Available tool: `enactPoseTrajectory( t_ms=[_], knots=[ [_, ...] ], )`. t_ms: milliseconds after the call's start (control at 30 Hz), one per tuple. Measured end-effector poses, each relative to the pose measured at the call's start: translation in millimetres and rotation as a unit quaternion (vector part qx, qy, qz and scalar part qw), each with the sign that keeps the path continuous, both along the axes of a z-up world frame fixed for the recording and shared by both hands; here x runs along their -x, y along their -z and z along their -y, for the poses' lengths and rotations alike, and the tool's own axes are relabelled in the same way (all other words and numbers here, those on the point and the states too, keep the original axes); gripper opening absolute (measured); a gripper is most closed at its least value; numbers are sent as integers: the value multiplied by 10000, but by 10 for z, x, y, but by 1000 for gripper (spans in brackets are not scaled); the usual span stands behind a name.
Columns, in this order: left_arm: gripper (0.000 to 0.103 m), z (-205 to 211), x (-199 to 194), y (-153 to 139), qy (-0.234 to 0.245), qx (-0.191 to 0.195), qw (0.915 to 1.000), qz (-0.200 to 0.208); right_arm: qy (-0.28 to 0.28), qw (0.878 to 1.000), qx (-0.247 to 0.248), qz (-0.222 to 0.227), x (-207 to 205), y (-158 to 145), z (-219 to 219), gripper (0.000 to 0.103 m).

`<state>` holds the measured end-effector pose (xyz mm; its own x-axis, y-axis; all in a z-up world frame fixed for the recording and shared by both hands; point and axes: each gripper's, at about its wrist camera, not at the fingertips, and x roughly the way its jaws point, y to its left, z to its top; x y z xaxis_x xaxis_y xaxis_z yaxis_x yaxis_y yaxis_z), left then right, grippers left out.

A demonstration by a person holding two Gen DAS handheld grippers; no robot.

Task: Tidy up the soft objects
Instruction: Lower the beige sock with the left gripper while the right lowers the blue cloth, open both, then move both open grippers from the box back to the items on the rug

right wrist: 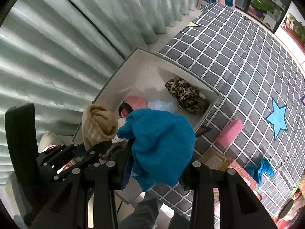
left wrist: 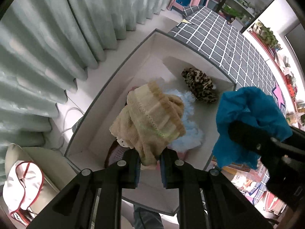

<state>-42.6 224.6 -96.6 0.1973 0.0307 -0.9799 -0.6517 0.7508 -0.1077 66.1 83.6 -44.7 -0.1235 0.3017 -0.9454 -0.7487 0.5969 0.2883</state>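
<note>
Both hands are over the white storage box now, each carrying something soft. The left gripper is pinched tight on a beige knitted cloth, which hangs bunched from the jaws above the near half of the box. The right gripper is clamped on a blue fleecy cloth; from its own camera that bundle hangs over the near right corner of the box, partly above the rim and partly above the checked rug.

Down inside the box lie a leopard-print piece at the far right, a pale blue fluffy thing in the middle and something pink just left of it.

To my eye this is the drop-off step: both cloths are lifted and brought to the box, neither yet released. The next move calls for lowering a little and letting go, the beige one first since it already hangs squarely inside. The blue one looks to need a nudge leftward so it clears the rim.

More waits on the rug to the right: a pink block and another blue scrap.
</note>
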Motion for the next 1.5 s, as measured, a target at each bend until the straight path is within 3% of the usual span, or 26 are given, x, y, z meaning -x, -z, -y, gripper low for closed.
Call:
enactPoseTrajectory(
  t_ms=[1133, 1200, 1267, 1300, 1333, 1367, 1400, 1433, 1500],
  knots=[
    [19, -88, -303, 286, 79, 7, 9993, -366, 168, 9991, 184, -341, -314, 382, -230, 40],
    [27, -83, -293, 290, 95, 59, 9994, -335, 174, 9991, 167, -363, -333, 383, -231, 41],
    [57, -78, -279, 280, 92, 30, 9994, -333, 201, 9989, 125, -405, -349, 377, -224, 45],
    [65, -74, -269, 270, 87, 2, 9994, -330, 218, 9987, 86, -442, -363, 370, -214, 45],
    [77, -70, -261, 256, 79, -26, 9994, -323, 219, 9987, 63, -464, -364, 360, -205, 52],
    [81, -69, -257, 242, 69, -42, 9994, -328, 242, 9985, 22, -497, -380, 346, -189, 60],
    [81, -67, -257, 231, 68, -55, 9993, -355, 269, 9983, 4, -508, -397, 331, -171, 76],
    [81, -66, -260, 229, 72, -64, 9992, -381, 301, 9983, -1, -492, -411, 308, -147, 81],
    [83, -58, -269, 216, 96, -56, 9992, -375, 346, 9982, -30, -497, -450, 263, -92, 81]
  ],
)
